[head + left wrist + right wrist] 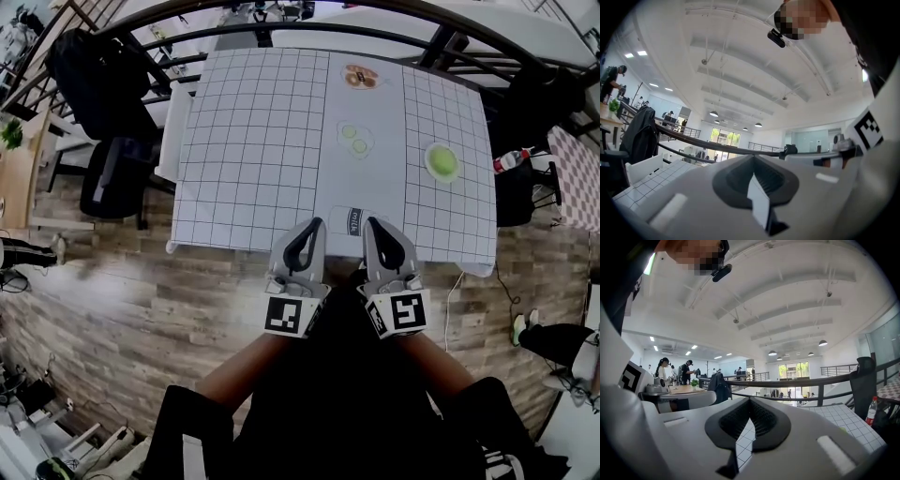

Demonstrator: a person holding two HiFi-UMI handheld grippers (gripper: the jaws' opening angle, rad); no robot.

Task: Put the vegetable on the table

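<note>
Grid-cloth table (253,141) in an open-plan office, with both claws waiting at its near edge.

The left gripper (310,228) sits just left of the card (353,222) and the right gripper (373,226) just right of it. Each has its jaws pressed together on nothing. Beyond the card lie two pale slices (354,139) on a white dish. Farther beyond is a dish of brown bits (360,77). Beyond the card and well to its right a round green vegetable (442,161) rests on a pale saucer. It is probably the thing to move, though its kind is too small to tell. It looks light, firm and smooth, so it may roll or slip. I would open wide, come from above and pinch gently across its widest middle.
</note>
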